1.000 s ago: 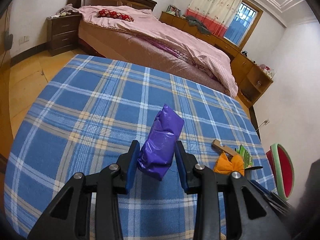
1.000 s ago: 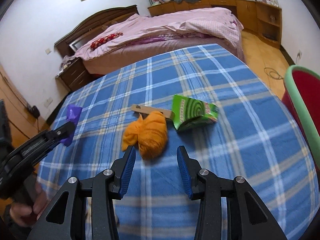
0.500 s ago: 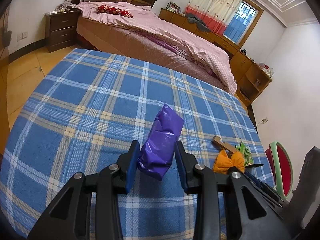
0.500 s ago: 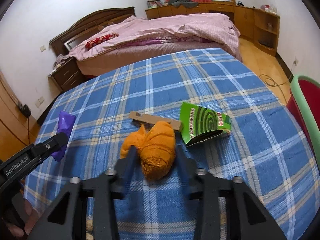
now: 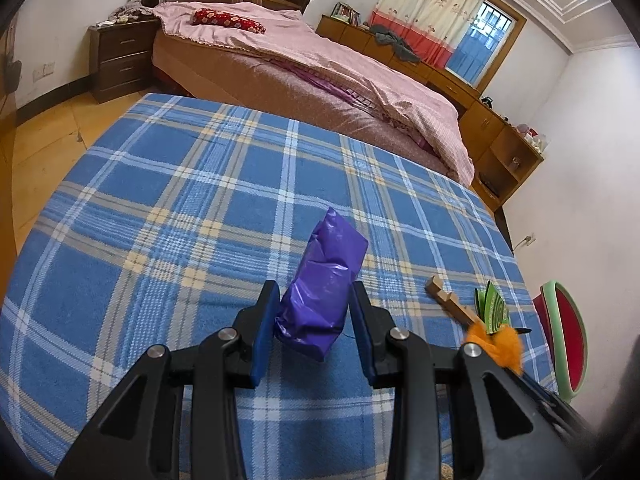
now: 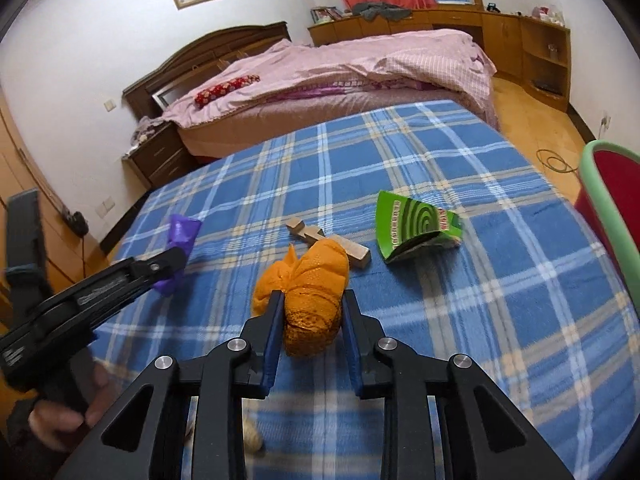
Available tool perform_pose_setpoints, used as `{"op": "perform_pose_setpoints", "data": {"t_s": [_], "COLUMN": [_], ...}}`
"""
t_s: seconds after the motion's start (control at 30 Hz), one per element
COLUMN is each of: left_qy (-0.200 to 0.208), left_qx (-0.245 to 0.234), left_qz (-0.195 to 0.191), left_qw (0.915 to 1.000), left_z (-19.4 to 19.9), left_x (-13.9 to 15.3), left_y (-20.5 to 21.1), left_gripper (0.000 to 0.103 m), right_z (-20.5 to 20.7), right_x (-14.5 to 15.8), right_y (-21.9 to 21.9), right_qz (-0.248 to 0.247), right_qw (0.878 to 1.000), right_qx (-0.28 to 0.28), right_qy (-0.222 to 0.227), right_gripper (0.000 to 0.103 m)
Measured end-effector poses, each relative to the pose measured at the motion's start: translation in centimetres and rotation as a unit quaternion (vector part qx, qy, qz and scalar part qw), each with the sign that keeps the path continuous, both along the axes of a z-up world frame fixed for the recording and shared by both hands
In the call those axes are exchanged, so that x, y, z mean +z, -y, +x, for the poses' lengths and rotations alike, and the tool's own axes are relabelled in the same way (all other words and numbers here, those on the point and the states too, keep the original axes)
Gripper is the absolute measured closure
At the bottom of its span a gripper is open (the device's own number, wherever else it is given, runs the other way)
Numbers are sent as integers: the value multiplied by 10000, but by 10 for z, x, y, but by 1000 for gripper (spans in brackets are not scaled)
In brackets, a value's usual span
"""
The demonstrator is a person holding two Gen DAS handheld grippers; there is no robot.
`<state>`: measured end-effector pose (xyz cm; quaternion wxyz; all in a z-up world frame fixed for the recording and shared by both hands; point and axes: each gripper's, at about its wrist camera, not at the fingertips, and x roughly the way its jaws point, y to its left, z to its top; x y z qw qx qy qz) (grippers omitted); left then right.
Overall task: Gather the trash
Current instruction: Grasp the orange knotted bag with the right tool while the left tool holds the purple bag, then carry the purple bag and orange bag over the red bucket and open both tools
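Right wrist view: right tool, jaws closing on the orange net bag lying on the blue plaid table. Wooden stick and green box lie just beyond, uncollected. Left tool: clamped on the purple plastic bag, held off the cloth. Step: picking up, 2 items in hand. Next, likely: firm the grip, lift, carry to the red bin at the right.
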<state>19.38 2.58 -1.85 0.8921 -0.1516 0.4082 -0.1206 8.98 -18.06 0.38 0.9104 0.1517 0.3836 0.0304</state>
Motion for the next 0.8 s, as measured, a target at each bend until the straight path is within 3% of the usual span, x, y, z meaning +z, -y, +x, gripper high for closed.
{"op": "perform_pose_setpoints", "data": {"t_s": [0.43, 0.8], "left_qy": [104, 293], "left_qx": [-179, -667], "left_qz": [-21, 55], "left_qw": [9998, 9973], "left_z": [-6, -44], "left_x": [6, 35], "left_y": [9, 45], "left_gripper": [67, 67], "right_z": [-73, -119], "right_x": [28, 36], "right_y": [49, 103], "right_qz": [29, 244], "right_qw": [9969, 9893], "right_qx": [-705, -1320], "right_qy": [352, 578], "right_gripper": [75, 75]}}
